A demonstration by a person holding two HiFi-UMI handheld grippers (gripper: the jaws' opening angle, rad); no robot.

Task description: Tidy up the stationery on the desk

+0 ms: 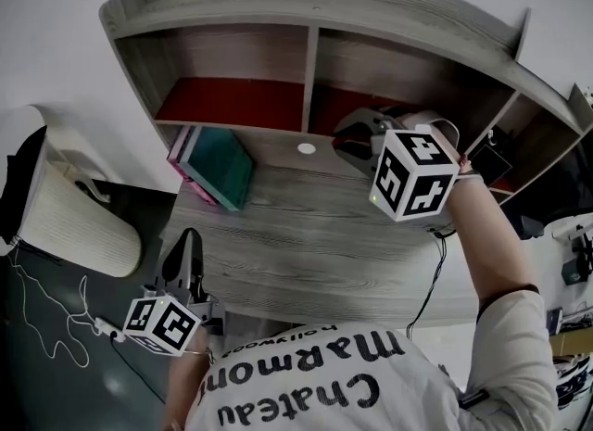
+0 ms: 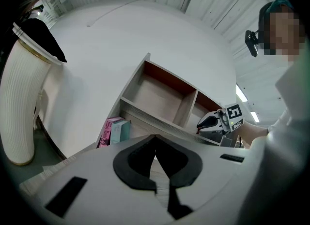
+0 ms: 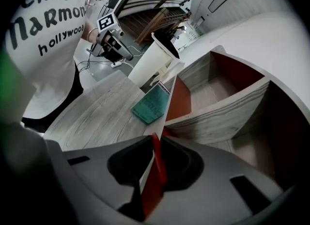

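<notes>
My right claw (image 3: 154,142) is clamped on a thin red notebook (image 3: 157,171) standing on edge, its length running straight ahead toward the shelf (image 3: 227,117); the teal book (image 3: 149,105) lies ahead-left on the table (image 3: 97,117), likely where it belongs; my left claw (image 2: 155,139), closed and empty, hangs well apart

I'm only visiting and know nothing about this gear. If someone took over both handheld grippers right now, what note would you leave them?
Left gripper: jaws together, empty, near the desk's front left edge.
Right gripper: looks clamped on a thin red book (or folder), seen edge-on, up by the shelf unit.
Things: teal book and pink book stand together at the desk's back left, under the shelf.
Done: those two look put away.
Left: probably stand the red book beside them. No other loose stationery shows, though the right gripper hides some desk.
</notes>
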